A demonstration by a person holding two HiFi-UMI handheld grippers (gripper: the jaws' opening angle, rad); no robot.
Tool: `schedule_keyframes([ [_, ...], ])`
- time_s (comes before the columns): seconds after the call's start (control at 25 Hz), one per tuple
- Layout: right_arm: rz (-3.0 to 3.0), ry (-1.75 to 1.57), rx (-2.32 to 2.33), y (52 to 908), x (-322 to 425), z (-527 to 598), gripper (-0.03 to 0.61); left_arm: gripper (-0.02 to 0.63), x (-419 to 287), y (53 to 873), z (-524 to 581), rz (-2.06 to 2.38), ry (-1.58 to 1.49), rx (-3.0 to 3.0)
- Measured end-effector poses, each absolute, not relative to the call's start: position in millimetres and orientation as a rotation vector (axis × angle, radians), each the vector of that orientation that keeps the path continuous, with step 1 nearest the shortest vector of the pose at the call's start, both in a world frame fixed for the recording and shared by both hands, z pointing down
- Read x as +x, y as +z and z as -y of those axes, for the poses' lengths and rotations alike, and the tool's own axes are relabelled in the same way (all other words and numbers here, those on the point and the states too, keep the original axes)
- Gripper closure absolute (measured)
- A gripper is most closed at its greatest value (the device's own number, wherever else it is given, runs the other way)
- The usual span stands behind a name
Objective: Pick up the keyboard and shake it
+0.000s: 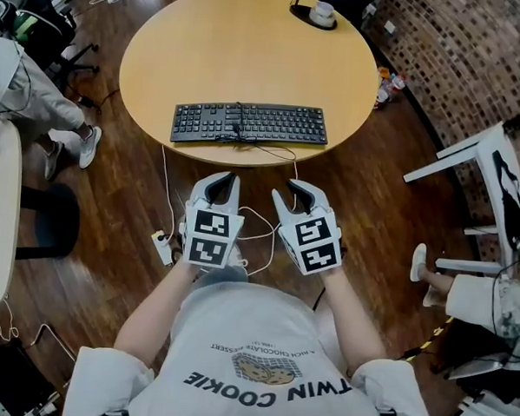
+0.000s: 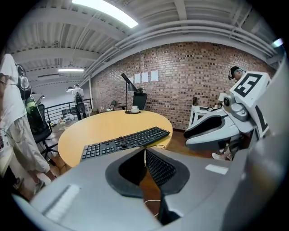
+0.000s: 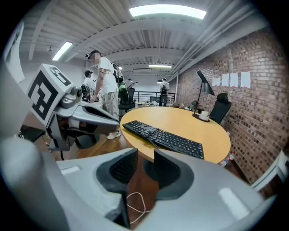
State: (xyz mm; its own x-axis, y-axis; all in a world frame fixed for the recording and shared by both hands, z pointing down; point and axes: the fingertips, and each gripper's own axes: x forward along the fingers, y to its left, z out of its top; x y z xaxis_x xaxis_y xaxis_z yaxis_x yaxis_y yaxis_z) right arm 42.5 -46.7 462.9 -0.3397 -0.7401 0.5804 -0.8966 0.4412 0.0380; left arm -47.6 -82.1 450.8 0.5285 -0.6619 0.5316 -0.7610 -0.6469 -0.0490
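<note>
On the table (image 1: 251, 46), seen from overhead, the keyboard (image 1: 250, 123) lies near the front edge. In its own view our left gripper (image 2: 145, 152) is closed and empty: it would shove, not grasp. In its own view our right gripper (image 3: 142, 158) gapes narrowly, empty; the cable (image 3: 151, 135) may snag our shake.

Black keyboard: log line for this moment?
black keyboard: untouched on round wooden table | left gripper: shut, empty | right gripper: open, empty

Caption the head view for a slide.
Left gripper shut and right gripper open, both held short of the round table, keyboard untouched near its edge.
</note>
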Motion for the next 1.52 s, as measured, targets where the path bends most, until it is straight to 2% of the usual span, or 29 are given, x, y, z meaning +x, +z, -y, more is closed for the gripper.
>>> schedule_keyframes([
  [0.12,2.078,0.291,1.327,475.1,51.6,71.9,0.465,0.583,-62.3,459.7,112.6,1.205,0.83,2.611],
  [0.24,1.951,0.151,1.261,486.5,66.7,94.2,0.431,0.538,-76.4,473.3,138.7,1.168,0.955,2.664],
  [0.8,1.585,-0.182,0.955,575.3,124.3,157.7,0.367,0.424,-99.1,557.1,210.1,0.942,1.884,2.884],
  [0.96,1.514,-0.256,0.915,590.0,136.1,179.3,0.324,0.42,-96.7,571.5,223.5,0.891,2.048,2.878],
  [1.24,1.403,-0.399,0.843,598.6,148.0,197.2,0.319,0.384,-94.3,589.6,229.0,0.849,2.289,2.827],
  [1.28,1.398,-0.405,0.828,599.0,148.0,197.7,0.319,0.41,-94.1,591.6,229.5,0.847,2.318,2.813],
  [1.44,1.392,-0.417,0.738,601.0,144.6,200.2,0.325,0.422,-88.5,594.5,233.0,0.813,2.392,2.783],
  [1.52,1.377,-0.414,0.684,602.6,141.8,200.1,0.345,0.471,-85.7,595.7,231.8,0.787,2.441,2.783],
])
